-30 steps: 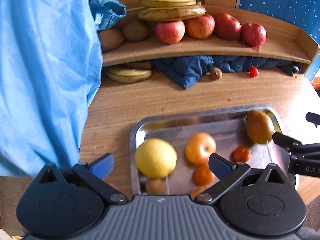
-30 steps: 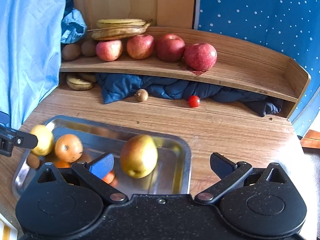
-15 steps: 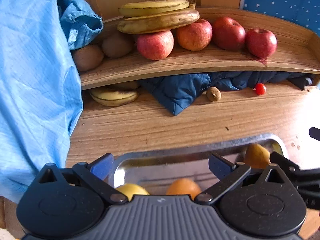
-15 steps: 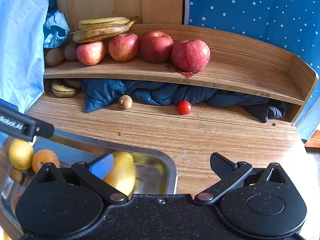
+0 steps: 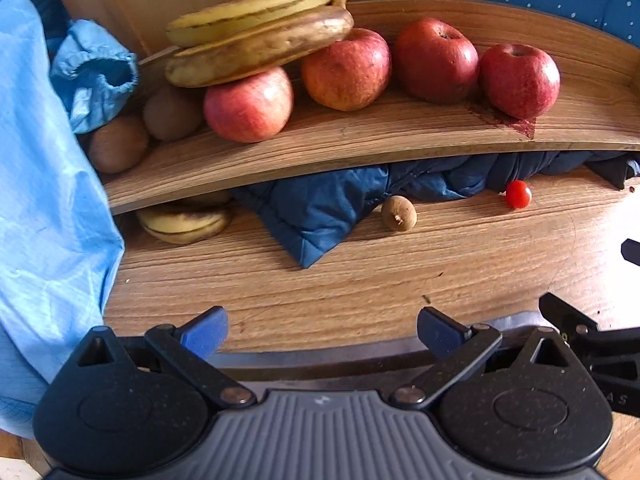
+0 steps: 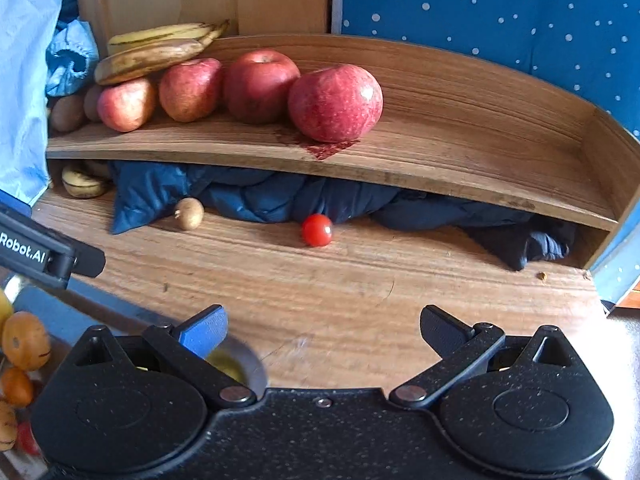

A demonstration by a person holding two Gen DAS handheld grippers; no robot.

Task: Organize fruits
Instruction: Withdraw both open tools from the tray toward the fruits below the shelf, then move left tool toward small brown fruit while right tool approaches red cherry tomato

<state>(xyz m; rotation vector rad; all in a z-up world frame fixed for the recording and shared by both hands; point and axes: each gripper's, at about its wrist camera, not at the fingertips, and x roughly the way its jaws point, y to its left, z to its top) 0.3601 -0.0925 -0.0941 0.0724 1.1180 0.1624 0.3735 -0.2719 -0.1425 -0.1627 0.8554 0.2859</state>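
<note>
Fruit's the target: small red cherry tomato (image 6: 316, 230) loose on the wooden tabletop (image 6: 360, 300), dead ahead of the empty, wide-apart right gripper (image 6: 322, 330), nearer than the equally spread left gripper (image 5: 320, 330).

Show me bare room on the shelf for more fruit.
The shelf is bare from the rightmost apple to its right end wall. Its left end is crowded: apples, kiwis, bananas on top. Both grippers are open and empty.
</note>
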